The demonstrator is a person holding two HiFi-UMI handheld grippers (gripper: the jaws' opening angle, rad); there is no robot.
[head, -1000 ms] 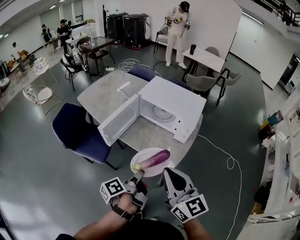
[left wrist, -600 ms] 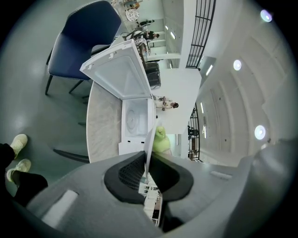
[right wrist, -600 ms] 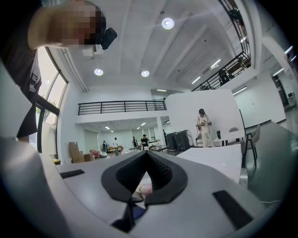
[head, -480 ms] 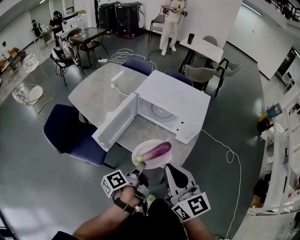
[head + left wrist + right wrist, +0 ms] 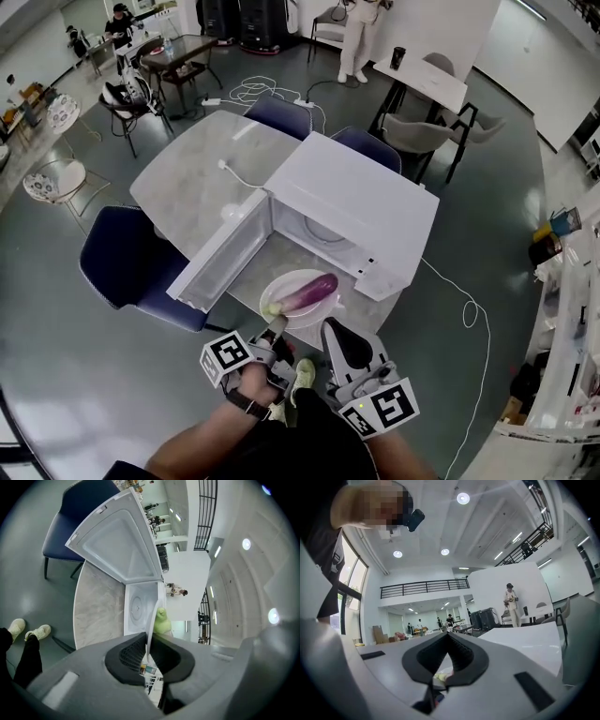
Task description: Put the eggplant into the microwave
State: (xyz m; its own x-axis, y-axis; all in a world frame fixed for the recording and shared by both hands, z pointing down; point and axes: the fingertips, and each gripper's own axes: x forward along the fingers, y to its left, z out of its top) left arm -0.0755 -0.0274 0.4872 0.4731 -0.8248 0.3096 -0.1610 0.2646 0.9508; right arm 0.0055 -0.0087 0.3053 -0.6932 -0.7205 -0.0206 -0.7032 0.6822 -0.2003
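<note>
A purple eggplant (image 5: 310,290) with a green stem end lies on a white plate (image 5: 281,286). My left gripper (image 5: 277,325) is shut on the plate's near rim and holds it just in front of the white microwave (image 5: 361,202). The microwave's door (image 5: 221,254) stands wide open to the left. In the left gripper view the plate's rim (image 5: 153,616) runs edge-on between the jaws (image 5: 148,654), with the green stem (image 5: 162,621) beside it and the turntable (image 5: 136,606) beyond. My right gripper (image 5: 337,331) is beside the plate, shut and empty (image 5: 449,634).
The microwave stands on a round marble table (image 5: 192,183) with a white cable (image 5: 239,176) across it. Dark blue chairs (image 5: 131,267) stand around the table. A power cord (image 5: 464,309) trails on the floor at right. People stand far off at the back.
Both grippers have moved forward together, carrying the plate with the eggplant closer to the microwave's open front. The left gripper's hold on the rim is unchanged.
</note>
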